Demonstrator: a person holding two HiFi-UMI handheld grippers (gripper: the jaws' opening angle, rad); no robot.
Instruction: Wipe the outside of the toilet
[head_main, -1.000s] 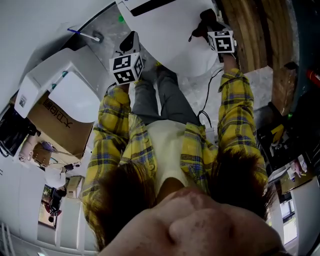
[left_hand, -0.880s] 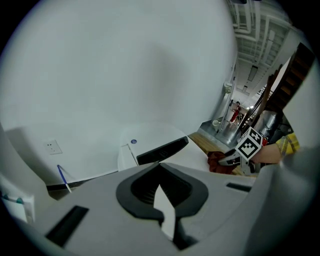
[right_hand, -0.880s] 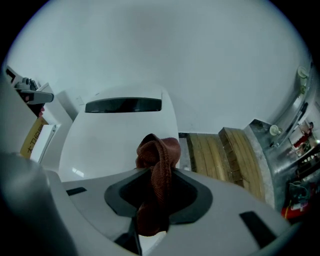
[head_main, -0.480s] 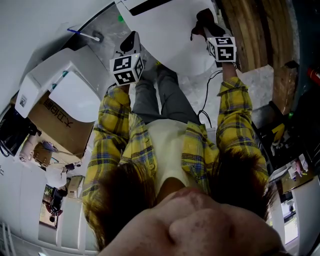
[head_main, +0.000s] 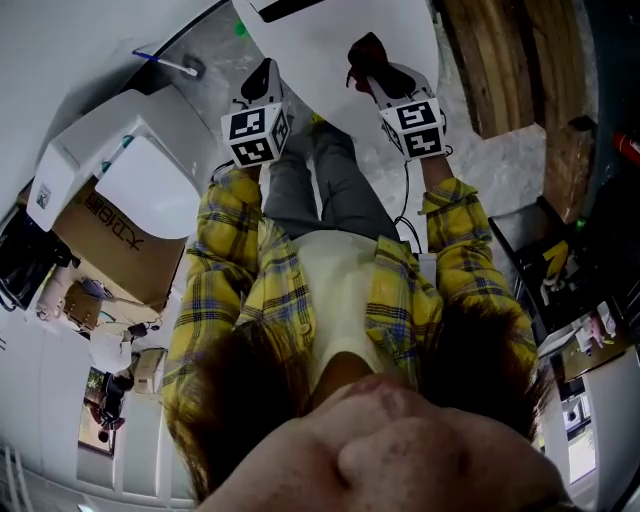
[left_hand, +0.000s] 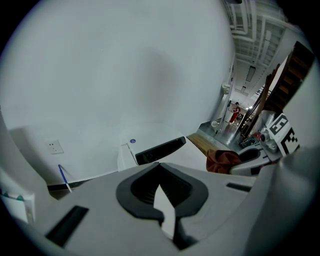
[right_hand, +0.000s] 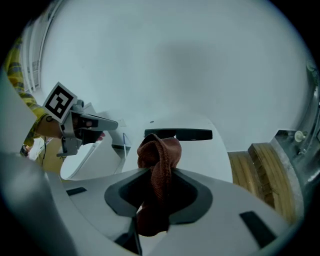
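Observation:
The white toilet (head_main: 320, 45) fills the top of the head view, its lid closed, with a dark strip (right_hand: 178, 134) at its back. My right gripper (head_main: 368, 68) is shut on a reddish-brown cloth (head_main: 362, 52) and presses it on the lid near the middle. In the right gripper view the cloth (right_hand: 159, 162) bunches up between the jaws over the white lid (right_hand: 205, 157). My left gripper (head_main: 262, 78) hovers at the toilet's left edge, jaws together with nothing in them. The left gripper view shows the toilet (left_hand: 150, 145) ahead, with the cloth (left_hand: 222, 161) at the right.
A second white toilet unit (head_main: 130, 170) stands on a cardboard box (head_main: 110, 235) at the left. A blue-handled brush (head_main: 165, 65) leans by the wall. Wooden planks (head_main: 510, 60) lie to the right. A cable (head_main: 410, 195) runs across the floor by the person's legs.
My right gripper has slid the cloth leftward across the toilet, from its right edge toward the middle. The left gripper has stayed where it was.

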